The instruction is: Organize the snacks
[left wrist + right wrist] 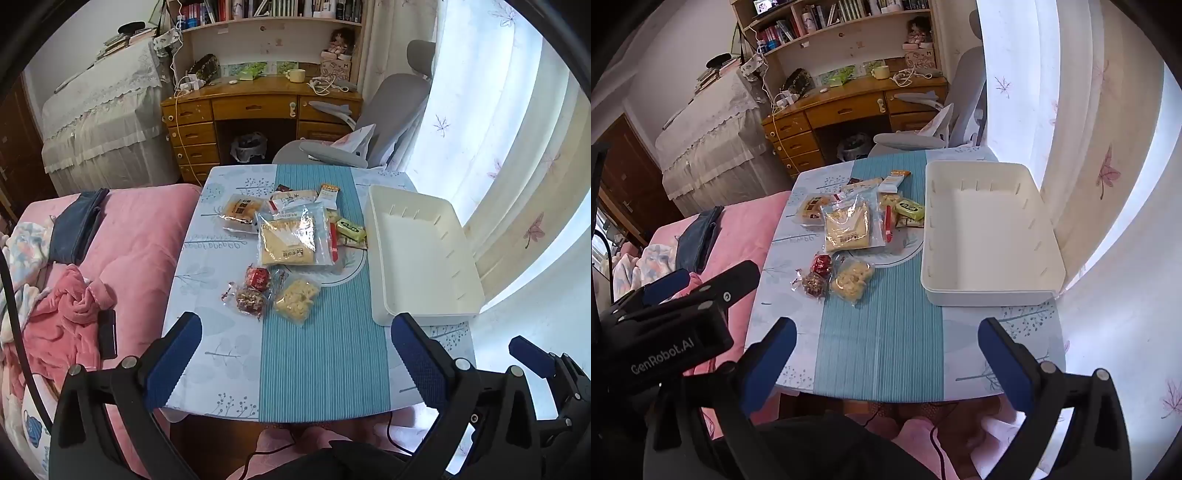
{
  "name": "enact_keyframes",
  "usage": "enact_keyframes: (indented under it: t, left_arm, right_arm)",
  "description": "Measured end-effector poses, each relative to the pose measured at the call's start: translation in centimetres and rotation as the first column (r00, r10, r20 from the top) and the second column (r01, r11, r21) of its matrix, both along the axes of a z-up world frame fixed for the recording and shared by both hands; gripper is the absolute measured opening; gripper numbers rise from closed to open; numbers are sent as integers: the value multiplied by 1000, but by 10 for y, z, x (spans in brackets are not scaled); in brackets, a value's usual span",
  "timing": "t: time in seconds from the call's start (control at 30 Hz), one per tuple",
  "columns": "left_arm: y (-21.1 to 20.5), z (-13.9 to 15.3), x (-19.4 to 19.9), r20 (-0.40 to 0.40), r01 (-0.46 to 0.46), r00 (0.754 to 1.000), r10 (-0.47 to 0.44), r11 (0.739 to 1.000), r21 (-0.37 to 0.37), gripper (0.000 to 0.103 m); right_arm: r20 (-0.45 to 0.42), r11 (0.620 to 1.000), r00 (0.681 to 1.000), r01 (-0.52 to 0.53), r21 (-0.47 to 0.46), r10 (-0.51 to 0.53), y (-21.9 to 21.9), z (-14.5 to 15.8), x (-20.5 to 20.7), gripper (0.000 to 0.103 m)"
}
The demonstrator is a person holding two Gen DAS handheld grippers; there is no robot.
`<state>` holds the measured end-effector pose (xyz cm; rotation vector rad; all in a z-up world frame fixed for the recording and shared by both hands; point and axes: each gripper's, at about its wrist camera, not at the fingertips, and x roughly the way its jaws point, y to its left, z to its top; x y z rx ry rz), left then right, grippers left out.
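Several snack packets lie on the small table (325, 369): a large clear bag of yellow crackers (288, 240) (846, 227), a green packet (351, 229) (909, 209), a red sweet (257, 277), a nut bar (249, 300) (813, 284) and a clear bag of pale pieces (297, 300) (851, 281). An empty white bin (424, 258) (986, 236) stands at the table's right. My left gripper (295, 354) is open and empty above the table's near edge. My right gripper (886, 354) is open and empty there too, and also shows at the right of the left wrist view.
A pink bed with clothes (110, 266) lies left of the table. A grey office chair (373, 125) and a wooden desk (258, 107) stand behind it. Curtains (517, 147) hang at the right. A cable hangs below the table's front edge.
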<state>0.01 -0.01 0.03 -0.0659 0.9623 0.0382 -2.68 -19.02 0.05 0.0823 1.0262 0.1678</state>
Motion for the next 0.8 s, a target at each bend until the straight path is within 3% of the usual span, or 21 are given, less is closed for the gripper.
enact_keyframes:
  t: [0.8]
  left_arm:
    - [0, -1, 4, 5, -1, 1000, 1, 1000, -13, 102]
  right_arm:
    - [0, 1000, 1000, 1, -13, -1, -7, 0, 8, 100]
